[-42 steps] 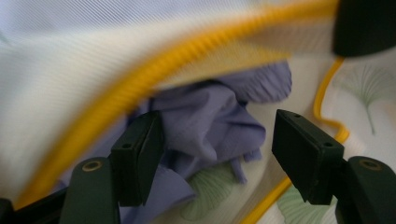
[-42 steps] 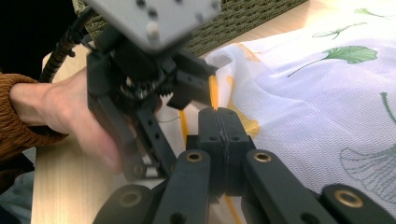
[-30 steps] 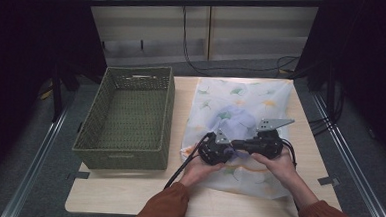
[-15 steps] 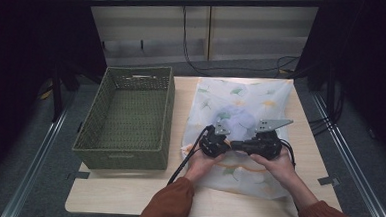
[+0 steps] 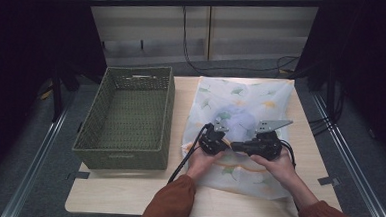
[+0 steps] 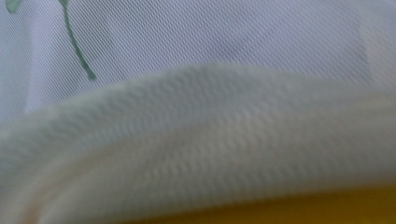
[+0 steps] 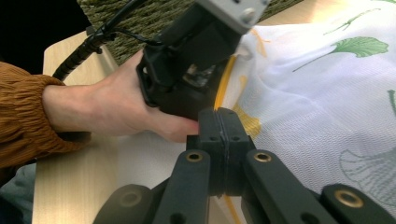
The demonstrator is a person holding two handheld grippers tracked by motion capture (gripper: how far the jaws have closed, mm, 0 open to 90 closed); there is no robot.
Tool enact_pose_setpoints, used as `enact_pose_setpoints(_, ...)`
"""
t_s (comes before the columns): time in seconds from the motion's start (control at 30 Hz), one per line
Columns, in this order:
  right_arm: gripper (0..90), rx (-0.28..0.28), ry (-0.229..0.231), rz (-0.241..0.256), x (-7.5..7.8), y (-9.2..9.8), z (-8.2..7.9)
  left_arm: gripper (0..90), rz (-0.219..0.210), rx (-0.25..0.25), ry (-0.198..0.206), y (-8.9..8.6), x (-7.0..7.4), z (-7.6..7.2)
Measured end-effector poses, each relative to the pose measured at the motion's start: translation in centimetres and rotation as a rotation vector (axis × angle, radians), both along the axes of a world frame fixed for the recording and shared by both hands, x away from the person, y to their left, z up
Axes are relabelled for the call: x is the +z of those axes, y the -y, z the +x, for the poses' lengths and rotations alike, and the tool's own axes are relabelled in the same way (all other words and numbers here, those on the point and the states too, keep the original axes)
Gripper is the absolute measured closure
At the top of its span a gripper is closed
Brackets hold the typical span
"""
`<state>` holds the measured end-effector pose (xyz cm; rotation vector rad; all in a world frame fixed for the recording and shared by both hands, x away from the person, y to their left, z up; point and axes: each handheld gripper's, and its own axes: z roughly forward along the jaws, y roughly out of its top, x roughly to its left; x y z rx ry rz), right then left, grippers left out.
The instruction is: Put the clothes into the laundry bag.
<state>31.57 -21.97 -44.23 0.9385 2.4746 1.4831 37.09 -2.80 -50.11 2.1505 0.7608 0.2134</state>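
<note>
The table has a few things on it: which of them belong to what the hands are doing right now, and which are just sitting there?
In use:
- leaf-printed mesh bag, flat on the table
- left gripper, close against the bag's near part
- right gripper, jaws shut, beside the left one

Just there:
- green woven basket, left of the bag, untouched
- cables beyond the table

Thin white mesh cloth bag (image 5: 241, 106) with printed green leaves and a finely ribbed weave, matt black plastic right gripper (image 7: 219, 140) with brass-coloured pivots, left gripper (image 5: 213, 142) beside the bag, rough woven green basket (image 5: 125, 117), smooth pale wood table (image 5: 126, 195), rust ribbed knit sleeve (image 7: 18, 116)
</note>
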Motion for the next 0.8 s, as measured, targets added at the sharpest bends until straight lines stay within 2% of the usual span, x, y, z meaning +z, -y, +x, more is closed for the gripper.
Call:
enact_pose_setpoints(0.03, 90.0, -0.005, -0.002, 0.003, 0.0, 0.1, 0.0, 83.8, -0.004, -0.013, 0.003, -0.1, 0.0, 0.0)
enact_pose_setpoints(0.1, 90.0, -0.01, -0.001, 0.008, 0.0, 0.2, 0.1, 78.8, 0.015, -0.038, 0.002, -0.4, 0.2, -0.2)
enact_pose_setpoints(0.17, 90.0, -0.014, 0.003, 0.006, 0.0, 0.3, 0.1, 76.4, 0.011, -0.047, -0.006, -0.7, 0.4, -0.4)
enact_pose_setpoints(0.2, 90.0, -0.016, 0.002, 0.007, 0.0, 0.3, 0.2, 74.2, -0.008, -0.037, -0.015, -0.8, 0.5, -0.5)
enact_pose_setpoints(0.37, 90.0, -0.021, 0.004, 0.007, 0.0, 0.3, 0.2, 64.7, -0.011, -0.054, -0.017, -1.5, 1.2, -0.9)
enact_pose_setpoints(0.63, 90.0, -0.042, 0.017, 0.016, 0.3, 0.7, 0.3, 58.6, -0.037, -0.098, 0.013, -2.8, 3.5, -2.0)
enact_pose_setpoints(0.67, 90.0, -0.041, 0.017, 0.018, 0.3, 0.7, 0.3, 58.3, -0.034, -0.099, 0.027, -3.0, 3.8, -2.3)
enact_pose_setpoints(0.73, 90.0, -0.044, 0.023, 0.018, 0.4, 0.8, 0.3, 57.6, -0.067, -0.106, 0.03, -3.5, 4.5, -2.7)
enact_pose_setpoints(0.8, 90.0, -0.047, 0.027, 0.018, 0.5, 0.9, 0.2, 56.5, -0.076, -0.108, 0.034, -4.0, 5.1, -3.0)
